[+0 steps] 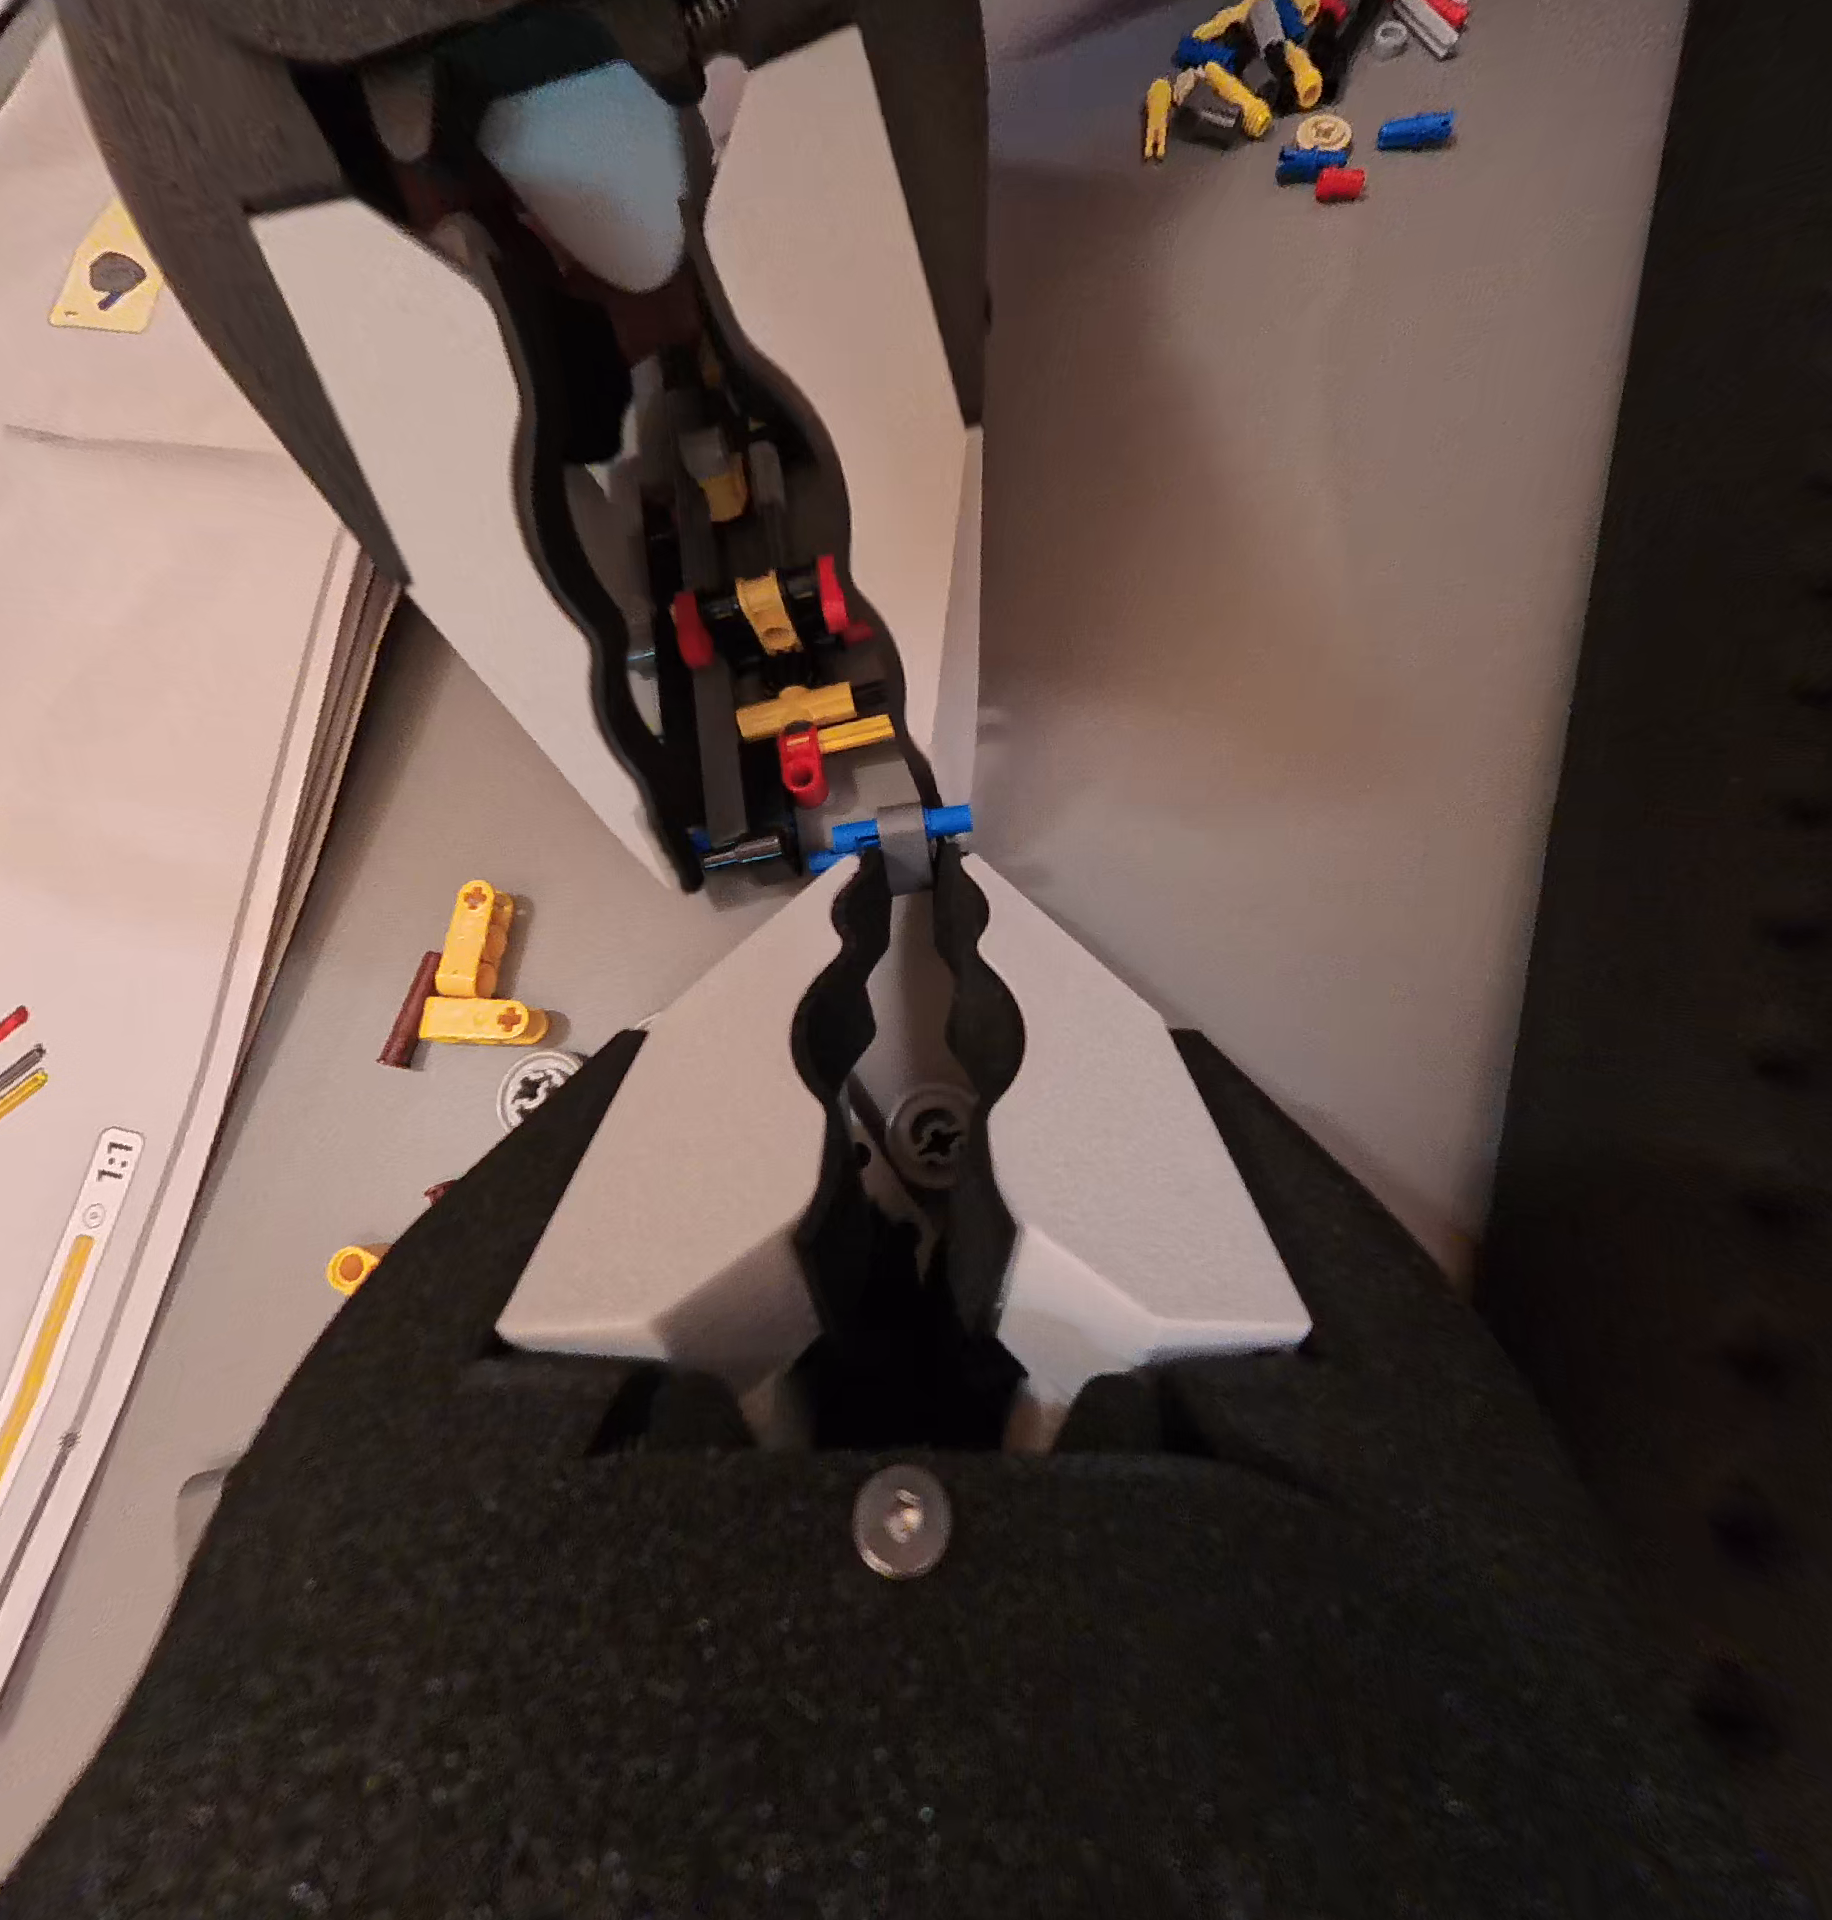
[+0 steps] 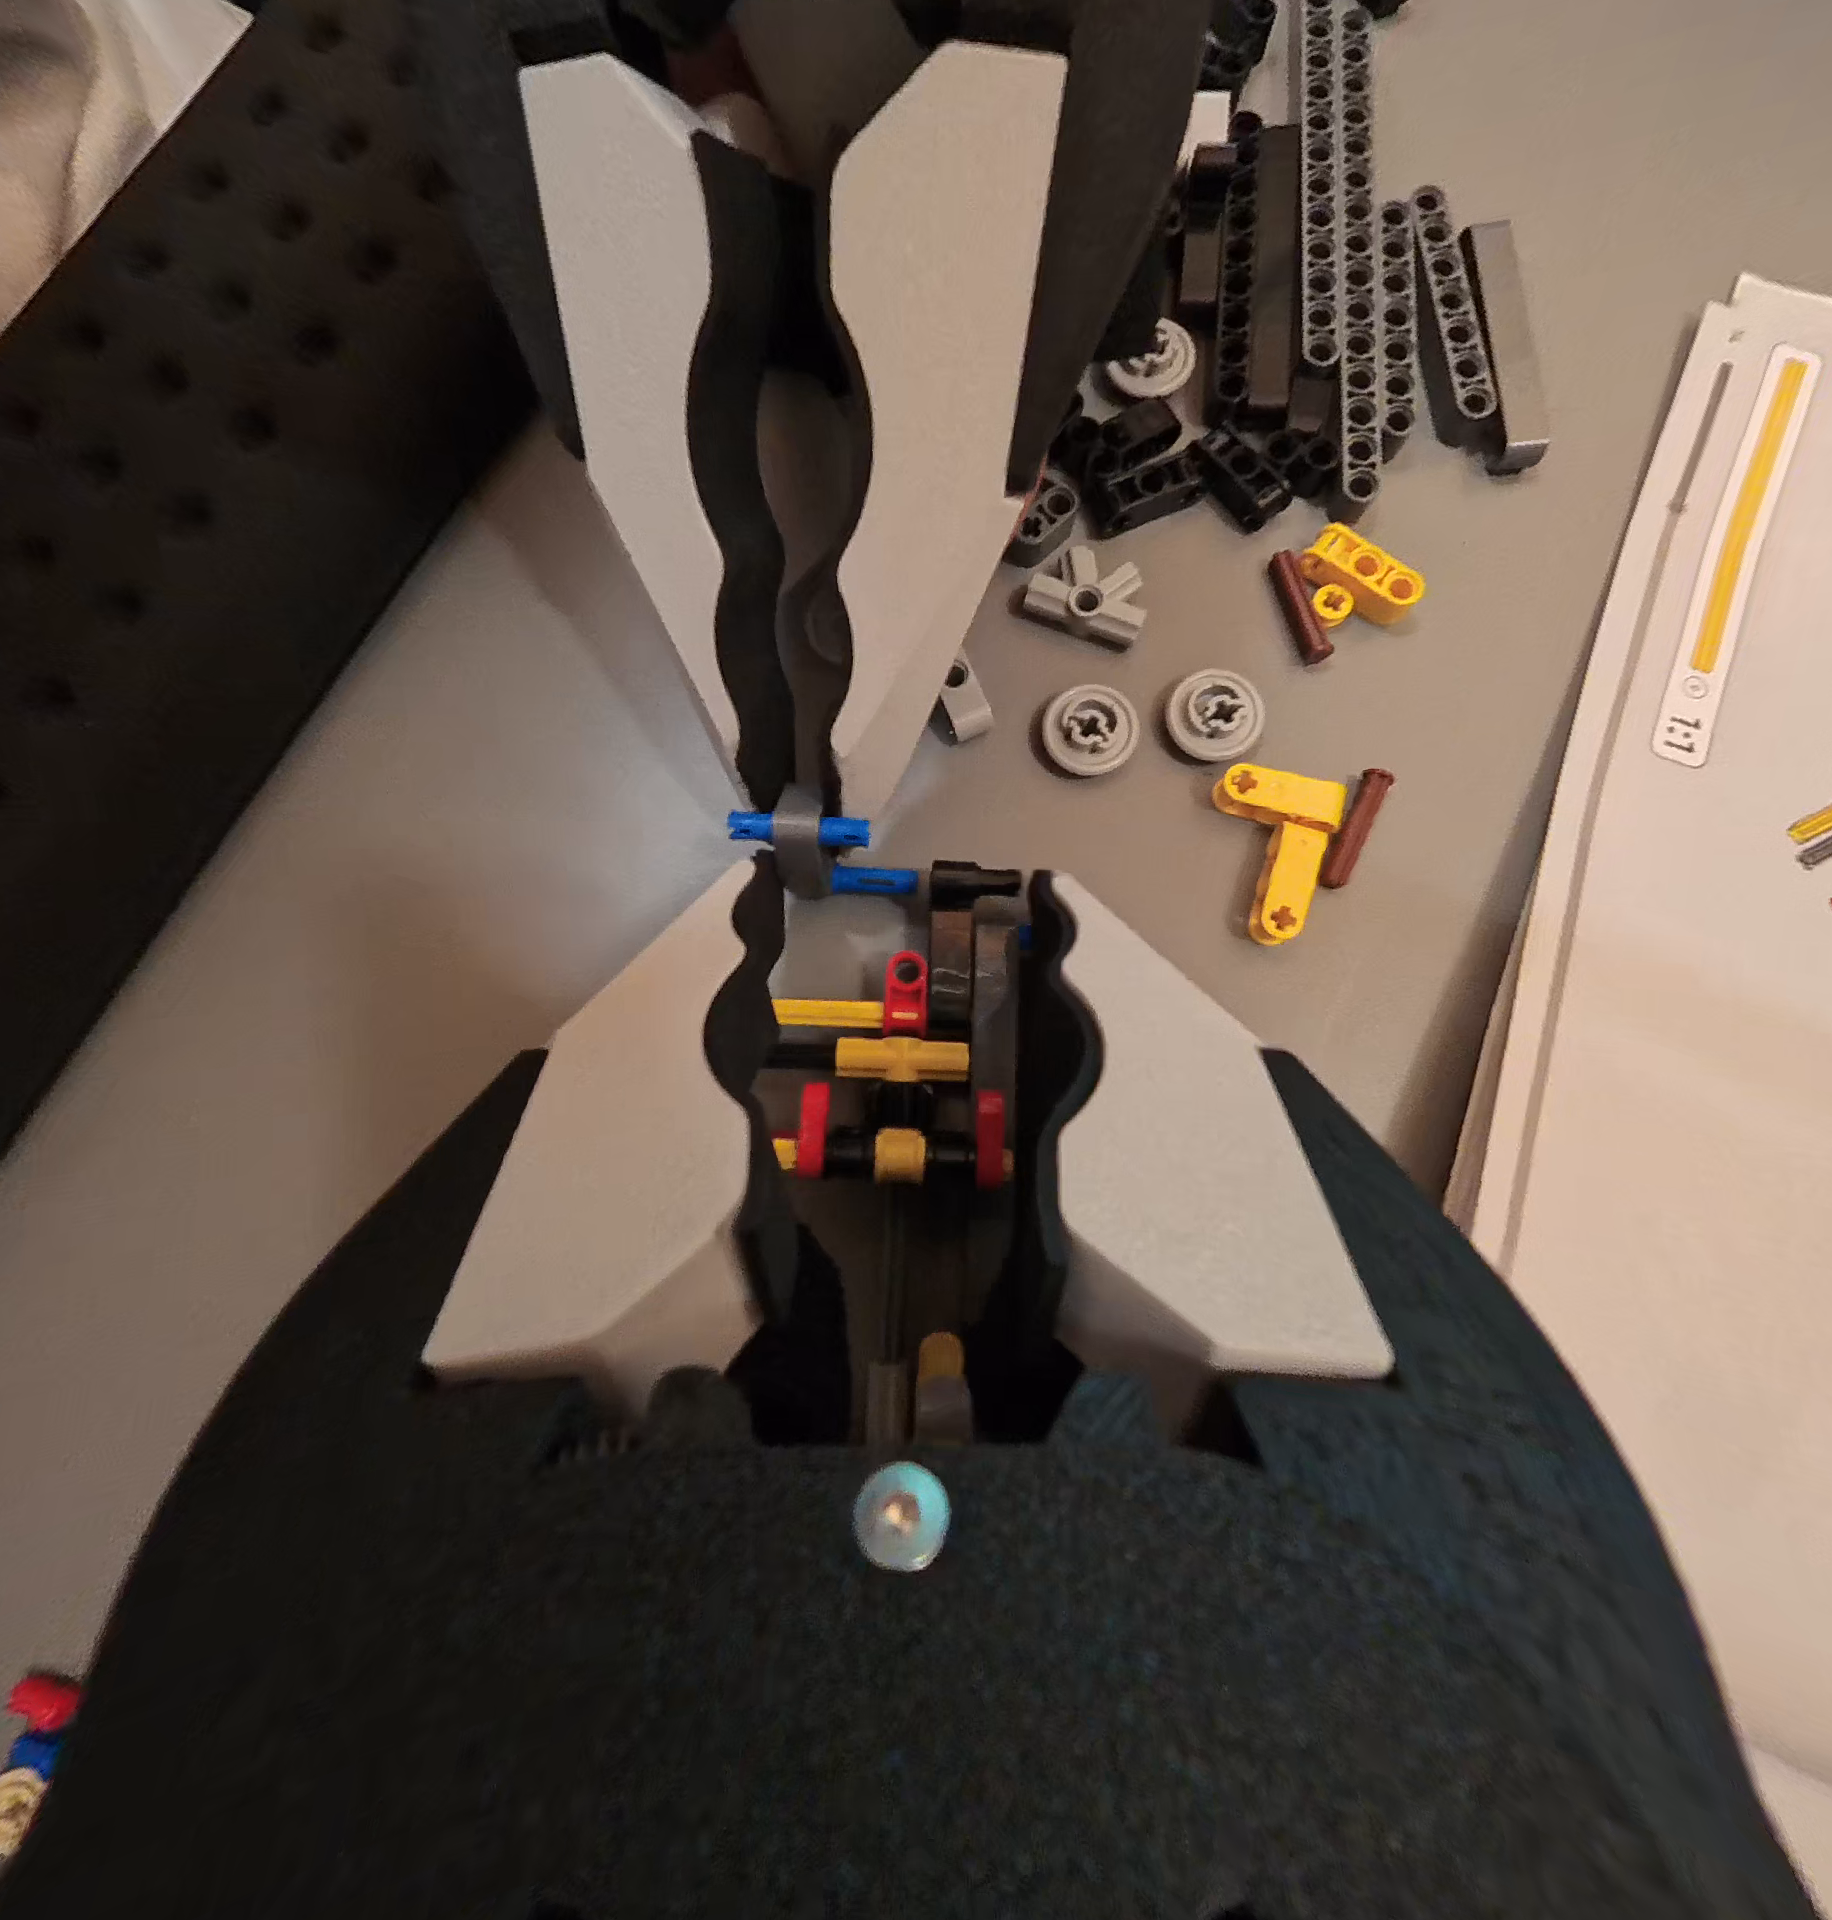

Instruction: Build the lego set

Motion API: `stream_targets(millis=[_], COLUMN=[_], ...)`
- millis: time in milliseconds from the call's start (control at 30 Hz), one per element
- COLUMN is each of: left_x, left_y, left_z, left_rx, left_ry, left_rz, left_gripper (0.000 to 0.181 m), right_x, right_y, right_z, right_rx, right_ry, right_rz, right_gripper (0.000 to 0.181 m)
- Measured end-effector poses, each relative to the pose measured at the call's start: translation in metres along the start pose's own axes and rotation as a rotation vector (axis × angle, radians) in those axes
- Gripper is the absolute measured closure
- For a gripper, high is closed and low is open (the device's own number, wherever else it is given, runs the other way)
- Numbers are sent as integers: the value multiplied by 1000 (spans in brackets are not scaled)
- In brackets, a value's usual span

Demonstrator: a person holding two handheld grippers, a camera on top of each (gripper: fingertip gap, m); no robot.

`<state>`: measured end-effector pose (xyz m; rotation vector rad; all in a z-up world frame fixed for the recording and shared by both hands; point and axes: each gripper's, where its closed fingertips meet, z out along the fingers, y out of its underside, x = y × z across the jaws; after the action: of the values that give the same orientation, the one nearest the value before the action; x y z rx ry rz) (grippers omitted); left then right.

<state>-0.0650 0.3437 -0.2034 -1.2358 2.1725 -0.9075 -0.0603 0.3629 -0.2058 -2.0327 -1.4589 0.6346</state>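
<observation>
Left claw pinching grey/blue connector

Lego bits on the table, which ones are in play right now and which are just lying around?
In play:
- left tool shut on the grey connector with blue pins
- right tool holding the part-built assembly

Lying about:
- grey wheels
- yellow angle pieces
- beam pile
- instruction booklet

Both gripper bodies look like rough, speckled matt black plastic. The left gripper has smooth matt grey fingers lined with wavy black rubbery pads, beside a glossy plastic grey connector. Left of it lie smooth paper instruction sheets.
</observation>
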Motion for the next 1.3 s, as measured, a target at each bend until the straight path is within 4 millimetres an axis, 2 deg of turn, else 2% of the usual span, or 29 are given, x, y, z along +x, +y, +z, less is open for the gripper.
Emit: stream_targets(millis=[133, 200, 400, 633, 833, 1000, 1300], left_x=[0, -1, -2, -3, -3, 0, -1], left_y=[0, 0, 4, 1, -1, 3, 5], left_z=[0, -1, 0, -1, -2, 1, -1], left_rx=[0, 4, -16, 3, 15, -14, -15], left_ry=[-4, -6, -1, 4, 27, 36, 1], left_rz=[5, 2, -4, -13, -37, -29, -15], left_gripper=[175, 174, 174, 175, 175, 174, 174], right_x=[3, 2, 1, -3, -8, -5, -5], right_y=[-1, -1, 2, 3, 0, 0, -1], right_z=[-11, -14, -6, -7, -4, -3, -3], right_rx=[-5, -8, -38, -48, -5, -15, 2], right_ry=[20, 6, 16, 16, -28, -4, 1], right_rz=[31, 54, 27, -60, -19, -34, -47], right_gripper=[132, 140, 145, 148, 140, 149, 150])
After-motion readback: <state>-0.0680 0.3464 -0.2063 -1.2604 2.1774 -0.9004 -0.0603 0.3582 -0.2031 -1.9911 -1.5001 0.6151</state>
